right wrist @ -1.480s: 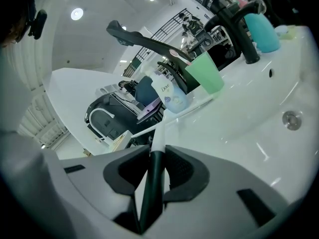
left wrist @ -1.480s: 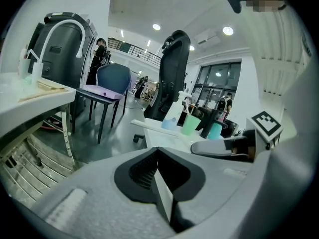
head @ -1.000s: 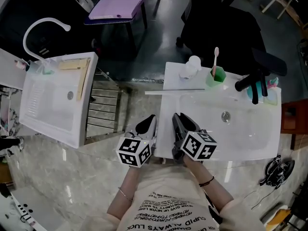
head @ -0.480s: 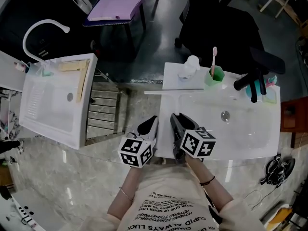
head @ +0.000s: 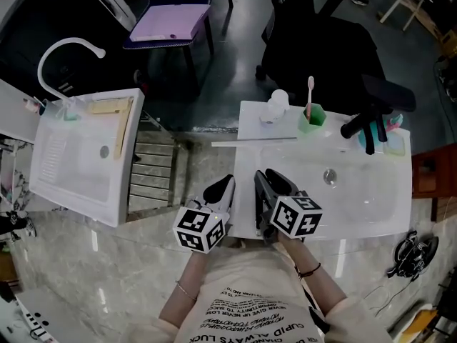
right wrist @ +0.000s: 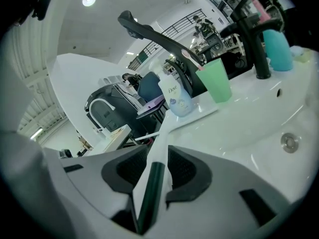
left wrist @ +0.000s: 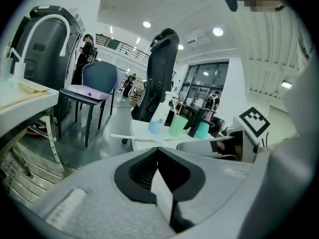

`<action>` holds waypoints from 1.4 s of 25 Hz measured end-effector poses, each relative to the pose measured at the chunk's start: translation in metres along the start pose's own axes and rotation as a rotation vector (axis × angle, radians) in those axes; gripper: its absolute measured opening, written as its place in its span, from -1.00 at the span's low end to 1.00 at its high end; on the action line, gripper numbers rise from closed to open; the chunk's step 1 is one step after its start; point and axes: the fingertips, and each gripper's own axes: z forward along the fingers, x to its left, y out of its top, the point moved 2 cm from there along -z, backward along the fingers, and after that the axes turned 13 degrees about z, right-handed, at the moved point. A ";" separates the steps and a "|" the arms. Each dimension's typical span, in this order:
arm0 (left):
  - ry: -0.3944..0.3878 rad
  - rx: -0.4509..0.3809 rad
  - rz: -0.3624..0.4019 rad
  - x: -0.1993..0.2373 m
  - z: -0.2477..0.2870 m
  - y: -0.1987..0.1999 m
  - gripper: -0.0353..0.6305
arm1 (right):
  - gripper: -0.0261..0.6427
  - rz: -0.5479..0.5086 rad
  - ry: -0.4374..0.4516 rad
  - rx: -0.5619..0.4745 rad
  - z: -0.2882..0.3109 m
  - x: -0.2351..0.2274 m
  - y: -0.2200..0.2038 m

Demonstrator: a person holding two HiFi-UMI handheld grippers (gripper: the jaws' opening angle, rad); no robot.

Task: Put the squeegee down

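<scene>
My right hand-held gripper is letting go. Its jaws are opening, and the squeegee handle, white with a dark green strip along it, lies between the pads, which to my eye are not clamping it. From there the handle runs forward over the near left corner of the white sink to the squeegee's blade. The blade is a thin pale bar lying crosswise at the foot of the back ledge, with its left end sticking out past the sink's edge. It looks to be resting on the sink top rather than hanging in the air, though I cannot see the contact itself.

My left hand-held gripper sits just beside the right one. Its jaws are closed, and I can make out nothing held between them. I judge it has no part in this step.

So I reckon the put-down is nearly complete: the squeegee is down on the sink and the grip is coming off. What is left, as I see it, is to get the pads fully clear and draw the right hand-held gripper back along the handle without dragging it.

Beyond the blade, a soap bottle and a green cup with a toothbrush stand on the ledge. The black tap is further right, and none of these is in the way
</scene>
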 end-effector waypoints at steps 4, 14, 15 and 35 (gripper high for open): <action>-0.019 -0.035 0.030 -0.004 0.000 0.014 -0.83 | -0.65 -0.031 0.039 -0.051 -0.009 0.007 0.014; -0.065 -0.130 0.130 -0.014 -0.008 0.056 -0.83 | -0.89 -0.138 0.123 -0.223 -0.047 0.026 0.059; -0.067 -0.142 0.138 -0.015 -0.010 0.061 -0.83 | -0.89 -0.131 0.130 -0.238 -0.051 0.027 0.063; 0.005 -0.293 0.209 -0.002 -0.031 0.115 -0.83 | -0.91 -0.230 0.175 -0.389 -0.111 0.032 0.114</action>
